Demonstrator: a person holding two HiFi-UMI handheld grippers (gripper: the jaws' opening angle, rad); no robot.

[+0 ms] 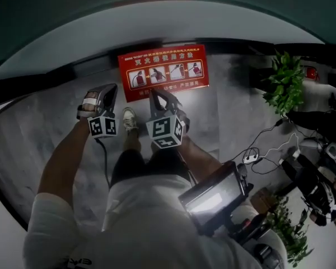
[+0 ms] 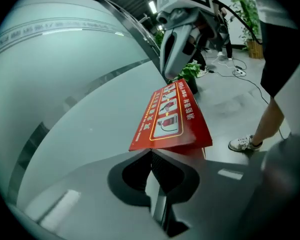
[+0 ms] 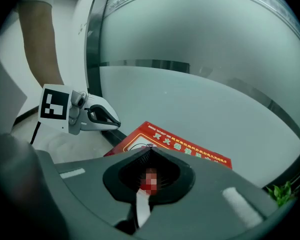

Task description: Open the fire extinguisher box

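A frosted glass wall is seen across the top of the head view, w/ a dark band along its foot. Grey mottled floor is spread below it.

The fire extinguisher box is set on the floor against the foot of the wall, approx. centre of the head view. It is red. Its lid is covered w/ white text and a row of instruction pics, and it is seen lying down on the box, i.e. not lifted.

A lit screen unit is carried at the person's front, lower right. A leafy green plant is stood at right, well apart from the box.

The left gripper is held left of the box's near edge and pointed down toward it. Its jaws are clenched together, nothing between them. The right gripper is held just beside it, tips over the box's near edge in the head view; contact can't be told. Its jaws are clenched too, w/ nothing gripped.

A pale shoe is seen on the floor between the 2 grippers. A power strip w/ cables is laid on the floor at right.
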